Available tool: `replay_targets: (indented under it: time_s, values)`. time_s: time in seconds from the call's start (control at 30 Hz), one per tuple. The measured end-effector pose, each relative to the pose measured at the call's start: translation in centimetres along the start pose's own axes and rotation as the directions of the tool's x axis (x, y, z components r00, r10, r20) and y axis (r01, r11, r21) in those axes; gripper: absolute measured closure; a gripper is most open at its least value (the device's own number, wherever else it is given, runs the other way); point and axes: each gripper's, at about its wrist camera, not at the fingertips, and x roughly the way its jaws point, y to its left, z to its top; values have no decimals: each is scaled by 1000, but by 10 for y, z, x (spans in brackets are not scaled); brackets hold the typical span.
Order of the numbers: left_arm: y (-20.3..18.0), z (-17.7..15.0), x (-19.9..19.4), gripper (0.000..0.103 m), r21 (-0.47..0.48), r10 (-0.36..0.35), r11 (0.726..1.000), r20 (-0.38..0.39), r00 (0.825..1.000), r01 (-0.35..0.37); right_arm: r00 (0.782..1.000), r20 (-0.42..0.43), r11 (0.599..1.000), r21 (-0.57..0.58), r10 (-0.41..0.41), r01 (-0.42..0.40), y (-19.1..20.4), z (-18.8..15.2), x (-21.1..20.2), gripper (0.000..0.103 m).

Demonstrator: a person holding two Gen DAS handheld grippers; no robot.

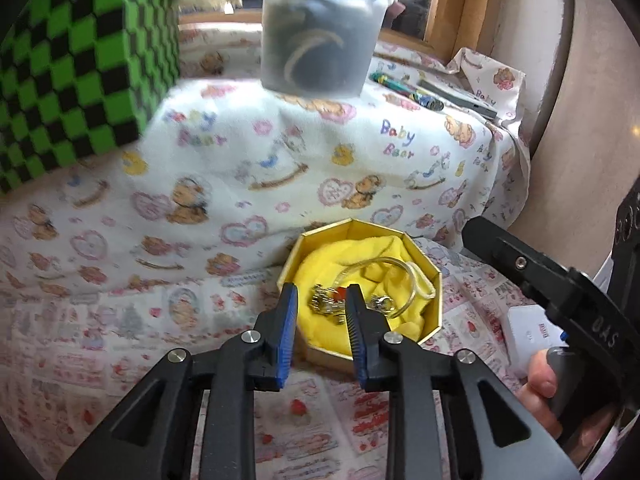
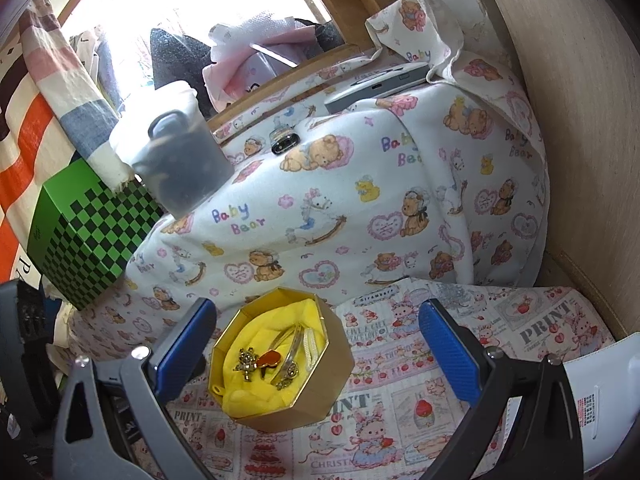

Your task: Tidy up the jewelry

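Over the gold octagonal box of jewelry, left gripper narrowly parted, empty; right gripper spread wide around it.

A printed cloth (cherries, bunnies) carries a gold octagonal box lined yellow.

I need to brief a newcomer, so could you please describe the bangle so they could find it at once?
Find the gold box lined with yellow cloth on the printed tablecloth. The bangle lies inside, the only big clear hoop beside small metal charms.
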Motion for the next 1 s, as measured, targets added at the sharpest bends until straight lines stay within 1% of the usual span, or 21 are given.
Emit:
replay_targets:
  time_s: [0.07, 0.17, 0.2, 0.27, 0.33, 0.43, 0.47, 0.57, 0.63, 0.7, 0.77, 0.83, 0.9, 1.0]
  values:
    - [1, -1, -10, 79, 14, 22, 1000, 27, 999, -22, 1000, -10, 1000, -5, 5, -5, 2, -1, 1, 2]
    - [5, -3, -28, 74, 25, 52, 998, 75, 996, -54, 1000, -18, 1000, -22, 7, -7, 5, -3, 2, 2]
    - [6, -3, -33, 71, 28, 66, 997, 90, 994, -69, 1000, -16, 999, -32, 5, -6, 7, -4, 1, 2]
    - [8, -4, -43, 70, 36, 116, 992, 113, 987, -121, 1000, -4, 998, -55, 4, -4, 11, -4, -2, 2]
    - [12, -5, -54, 69, 35, 133, 990, 145, 980, -139, 1000, 10, 997, -73, 12, -11, 16, -5, -7, 2]
    - [19, -5, -71, 60, 15, 143, 989, 199, 969, -149, 999, 30, 995, -102, 24, -21, 23, -5, -14, 2]
    - [22, -6, -77, 56, 7, 148, 988, 221, 964, -154, 999, 38, 993, -118, 26, -21, 27, -5, -16, 2]
    - [28, -9, -90, 54, -8, 170, 985, 275, 946, -175, 998, 62, 987, -162, 31, -21, 36, -7, -22, 2]
    - [32, -12, -96, 53, -11, 179, 983, 298, 938, -184, 996, 79, 981, -195, 32, -16, 42, -9, -26, 2]
    - [39, -15, -100, 47, -27, 182, 983, 315, 932, -183, 995, 96, 973, -232, 38, -15, 50, -12, -30, 2]
    - [47, -20, -105, 45, -58, 173, 985, 319, 932, -163, 993, 112, 966, -260, 42, -12, 56, -15, -34, 2]
    - [54, -24, -109, 39, -73, 168, 986, 327, 930, -153, 992, 105, 962, -271, 65, -34, 60, -16, -36, 2]
    - [57, -27, -111, 29, -75, 182, 983, 341, 922, -166, 992, 104, 961, -272, 74, -43, 63, -18, -37, 2]
    - [62, -30, -112, 24, -85, 202, 979, 352, 914, -184, 990, 120, 954, -297, 76, -38, 68, -21, -41, 2]
